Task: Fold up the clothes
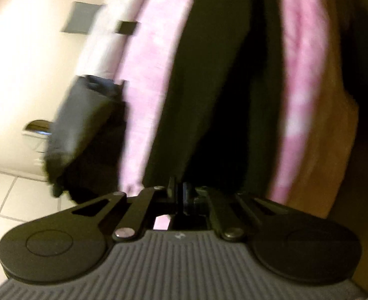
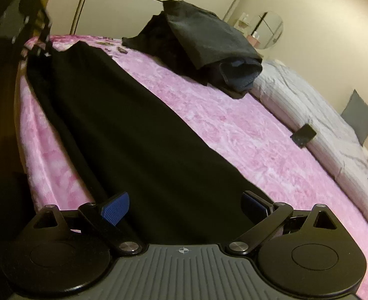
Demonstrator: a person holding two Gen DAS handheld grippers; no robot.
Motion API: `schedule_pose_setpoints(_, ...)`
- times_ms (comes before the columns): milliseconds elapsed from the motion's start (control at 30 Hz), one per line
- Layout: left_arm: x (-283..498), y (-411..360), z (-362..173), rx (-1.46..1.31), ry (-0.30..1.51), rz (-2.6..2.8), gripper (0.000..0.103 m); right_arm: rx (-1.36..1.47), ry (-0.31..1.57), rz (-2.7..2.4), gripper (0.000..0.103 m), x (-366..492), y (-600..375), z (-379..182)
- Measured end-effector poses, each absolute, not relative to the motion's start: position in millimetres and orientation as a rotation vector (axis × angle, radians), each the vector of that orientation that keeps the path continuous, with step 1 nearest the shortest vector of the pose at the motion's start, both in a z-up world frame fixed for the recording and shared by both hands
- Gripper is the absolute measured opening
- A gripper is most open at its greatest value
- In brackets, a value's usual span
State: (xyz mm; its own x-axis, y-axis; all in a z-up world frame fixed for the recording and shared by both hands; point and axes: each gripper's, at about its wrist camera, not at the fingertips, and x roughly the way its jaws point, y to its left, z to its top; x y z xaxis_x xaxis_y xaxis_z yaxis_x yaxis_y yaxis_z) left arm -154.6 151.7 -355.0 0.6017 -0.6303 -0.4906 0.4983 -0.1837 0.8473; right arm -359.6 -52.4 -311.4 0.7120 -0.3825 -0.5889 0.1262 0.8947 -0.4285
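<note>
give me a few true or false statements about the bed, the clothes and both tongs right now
1. The black garment lies stretched out on the pink blanket. True.
2. The right tongs are closed tight. False: the blue pads stand wide apart over the garment.
3. The left tongs are shut at the garment's edge. True.
4. The pile of dark clothes is on the floor. False: it sits on the bed.
5. A phone lies by the white bedding. True.

bed (image 2: 321, 130) under pink blanket (image 2: 209, 125). long black garment (image 2: 123, 130) stretched from 11 to 6 o'clock; dark clothes pile (image 2: 209, 47) at 12; dark phone-like slab (image 2: 303, 134) at 3, against white bedding.
</note>
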Motion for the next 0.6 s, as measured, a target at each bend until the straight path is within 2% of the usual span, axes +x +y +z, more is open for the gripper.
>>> schedule_pose_setpoints(100,-171,169,-346,1.395,-0.104,-1.001,0.003,-0.394,0.708,-0.282,0.098,-364,-49,-306)
schedule_pose_setpoints(233,-177,179,-389,1.458,-0.024,-1.023,0.003,-0.378,0.73,-0.246,0.098,-365,-47,-316)
schedule_pose_setpoints(333,-180,181,-402,1.492,-0.056,-1.005,0.004,-0.4,0.756,-0.223,0.098,-366,-44,-324)
schedule_pose_setpoints(400,-179,184,-401,1.497,-0.041,-0.984,0.005,-0.398,0.761,-0.237,0.098,-372,-47,-324)
schedule_pose_setpoints(500,-173,192,-389,1.483,0.026,-0.942,0.014,-0.332,0.768,-0.293,0.098,-389,-64,-321)
schedule_pose_setpoints(600,-169,198,-371,1.399,0.105,-0.898,0.015,-0.191,0.747,-0.414,0.098,-420,-94,-317)
